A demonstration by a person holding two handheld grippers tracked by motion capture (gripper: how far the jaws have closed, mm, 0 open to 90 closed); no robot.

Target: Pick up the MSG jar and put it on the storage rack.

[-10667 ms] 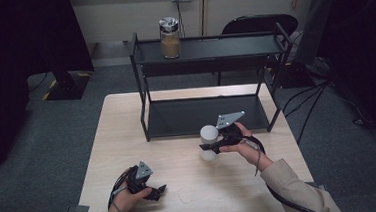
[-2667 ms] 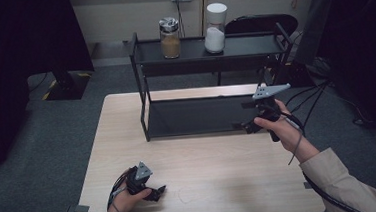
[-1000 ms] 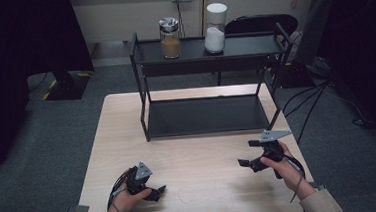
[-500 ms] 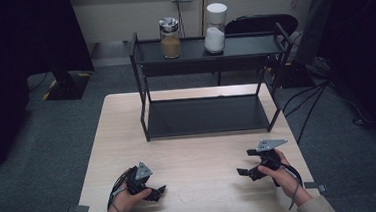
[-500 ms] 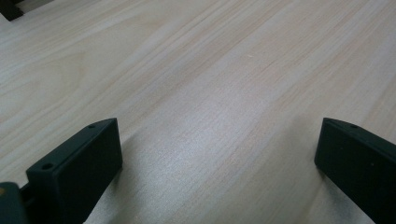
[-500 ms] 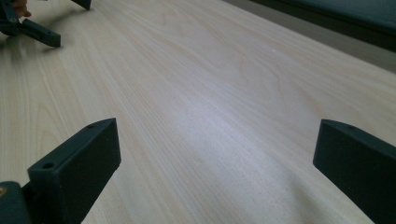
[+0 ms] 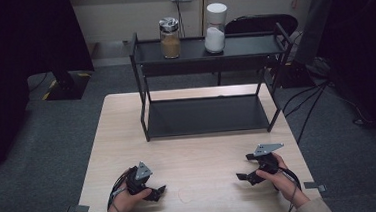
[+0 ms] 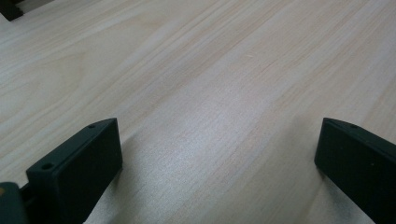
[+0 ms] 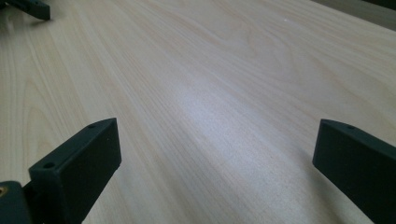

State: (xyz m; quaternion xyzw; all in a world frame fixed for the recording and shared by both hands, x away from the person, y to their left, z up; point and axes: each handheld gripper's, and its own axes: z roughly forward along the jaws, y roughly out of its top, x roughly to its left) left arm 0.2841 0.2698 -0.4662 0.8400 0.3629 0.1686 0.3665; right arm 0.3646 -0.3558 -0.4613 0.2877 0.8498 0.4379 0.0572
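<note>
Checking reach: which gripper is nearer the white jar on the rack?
Right. The right gripper sits below-right of the white jar; the left gripper lies farther, below-left.

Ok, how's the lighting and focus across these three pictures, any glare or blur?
High view: table evenly lit, room edges fall to black. Left gripper view: soft sheen on the wood, near jaws slightly blurred. Right gripper view: pale glare patch mid-table, jaws cast faint shadows.

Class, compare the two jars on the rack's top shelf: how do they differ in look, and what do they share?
The left jar holds brown contents under a metallic lid; the right jar holds white contents under a white lid. The right jar stands taller. Both stand upright on the black rack's top shelf, side by side and apart.
</note>
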